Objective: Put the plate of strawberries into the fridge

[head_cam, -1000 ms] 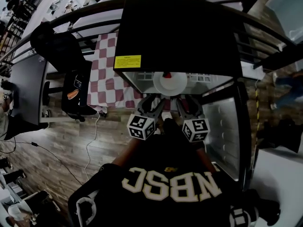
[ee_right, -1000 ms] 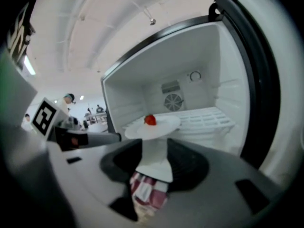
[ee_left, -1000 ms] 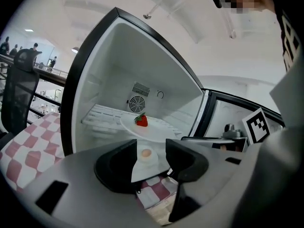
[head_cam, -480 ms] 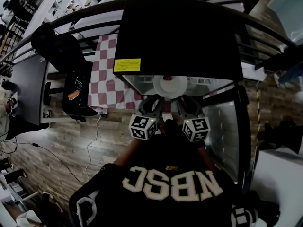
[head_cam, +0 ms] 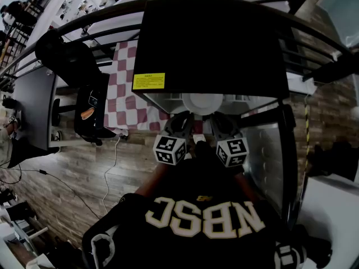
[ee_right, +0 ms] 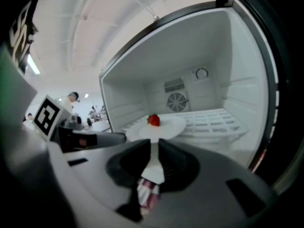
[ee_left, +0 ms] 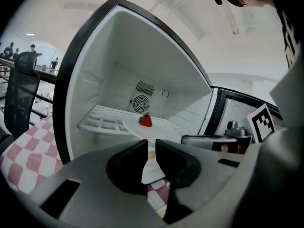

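White plate (ee_left: 161, 129) with a single strawberry (ee_left: 146, 120) sits on the wire shelf (ee_left: 99, 120) of the open fridge (head_cam: 213, 43), centre frame. Below it, the left tongs (ee_left: 151, 148) and right tongs (ee_right: 155, 151) have just been closing, now narrowly parted and holding nothing.

**Around the scene: cloth, chair, floor and rail**

A red-and-white checkered cloth (head_cam: 126, 94) lies spread on the wooden plank floor (head_cam: 67, 175). Just left of it stands a black office chair (head_cam: 73, 66) with a mesh back, beside a grey surface (head_cam: 31, 102). A thin white cable (head_cam: 112, 157) trails over the planks below the cloth. A dark curved railing (head_cam: 95, 20) runs behind, with people at distant desks beyond it.
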`<state>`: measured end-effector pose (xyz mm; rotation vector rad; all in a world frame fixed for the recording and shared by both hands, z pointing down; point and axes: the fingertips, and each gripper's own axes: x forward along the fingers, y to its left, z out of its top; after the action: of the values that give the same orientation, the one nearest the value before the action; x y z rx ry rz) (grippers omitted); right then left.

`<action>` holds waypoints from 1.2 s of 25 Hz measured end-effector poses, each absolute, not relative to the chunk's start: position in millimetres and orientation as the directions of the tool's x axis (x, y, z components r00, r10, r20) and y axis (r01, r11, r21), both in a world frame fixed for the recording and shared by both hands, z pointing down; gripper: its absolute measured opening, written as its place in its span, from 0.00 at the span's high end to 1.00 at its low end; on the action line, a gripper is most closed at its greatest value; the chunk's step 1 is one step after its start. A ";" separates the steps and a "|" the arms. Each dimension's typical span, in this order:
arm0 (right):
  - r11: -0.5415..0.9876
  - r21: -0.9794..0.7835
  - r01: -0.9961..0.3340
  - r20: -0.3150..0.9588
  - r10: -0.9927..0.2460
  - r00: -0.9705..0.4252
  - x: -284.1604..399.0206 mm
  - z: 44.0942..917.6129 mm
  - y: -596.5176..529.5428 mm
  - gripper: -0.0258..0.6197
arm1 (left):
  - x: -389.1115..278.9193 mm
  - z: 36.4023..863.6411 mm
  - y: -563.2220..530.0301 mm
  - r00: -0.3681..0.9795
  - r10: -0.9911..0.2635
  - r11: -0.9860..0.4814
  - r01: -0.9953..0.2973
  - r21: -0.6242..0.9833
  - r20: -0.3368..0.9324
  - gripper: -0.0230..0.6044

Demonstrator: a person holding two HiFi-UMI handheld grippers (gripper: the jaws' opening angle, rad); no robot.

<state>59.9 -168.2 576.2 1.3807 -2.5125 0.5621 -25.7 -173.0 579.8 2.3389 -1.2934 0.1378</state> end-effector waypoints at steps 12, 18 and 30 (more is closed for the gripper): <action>0.478 -0.200 -0.855 0.394 -0.760 -0.517 64.1 575.1 -188.5 0.86 | -22.1 579.3 -189.9 0.551 -0.777 -0.458 -0.827 0.327 0.306 0.86; 0.480 -0.202 -0.854 0.397 -0.757 -0.519 63.1 573.0 -196.2 0.86 | -21.6 580.5 -196.5 0.550 -0.777 -0.450 -0.826 0.340 0.306 0.86; 0.484 -0.202 -0.852 0.377 -0.764 -0.523 59.9 569.9 -210.9 0.86 | -23.1 576.4 -209.8 0.546 -0.779 -0.446 -0.828 0.341 0.308 0.86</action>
<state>59.9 -210.9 569.9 1.3845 -2.4942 0.5392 -23.1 -209.8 576.4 2.3340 -1.3021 0.1460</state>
